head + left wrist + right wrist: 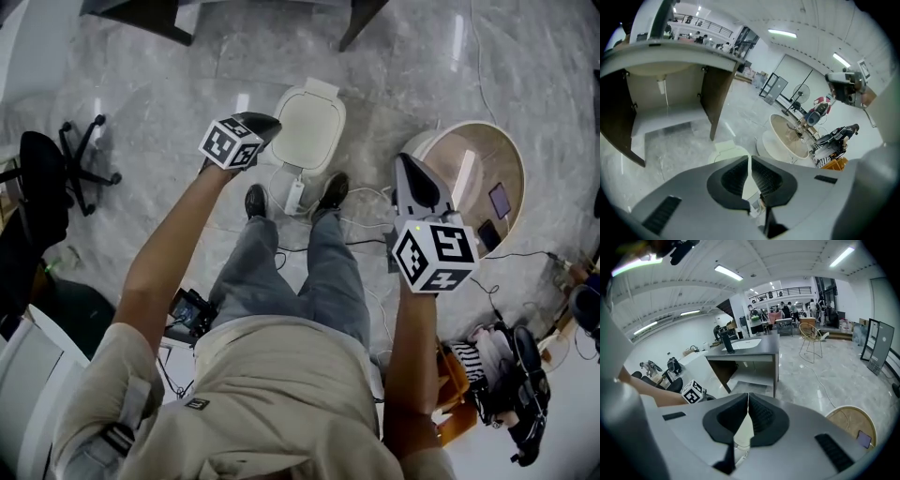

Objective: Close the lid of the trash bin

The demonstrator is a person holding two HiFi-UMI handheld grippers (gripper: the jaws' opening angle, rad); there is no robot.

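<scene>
Head view: the bin [286, 178] stands on the floor [169, 84] just ahead of the person's shoes [255, 201], and its lid [311, 127] lies flat on top, so the closing looks done. With the lid down, nothing inside can be seen. The left claw [264, 125] hangs above the bin's left edge, apart from it. The right claw [408, 173] is off to the right, near a round table [441, 141] that carries a phone [500, 200]. What is left, I judge, is only to keep both claws clear, or to press the lid if it has not seated.

Left gripper view: the left claw [750, 159] has its jaws together with nothing between them. The lid [726, 151] shows beyond them on the floor, before a desk [670, 61].

Right gripper view: the right claw [748, 397] is likewise closed tip to tip and empty. The left claw's marker cube [693, 391] shows at left.
</scene>
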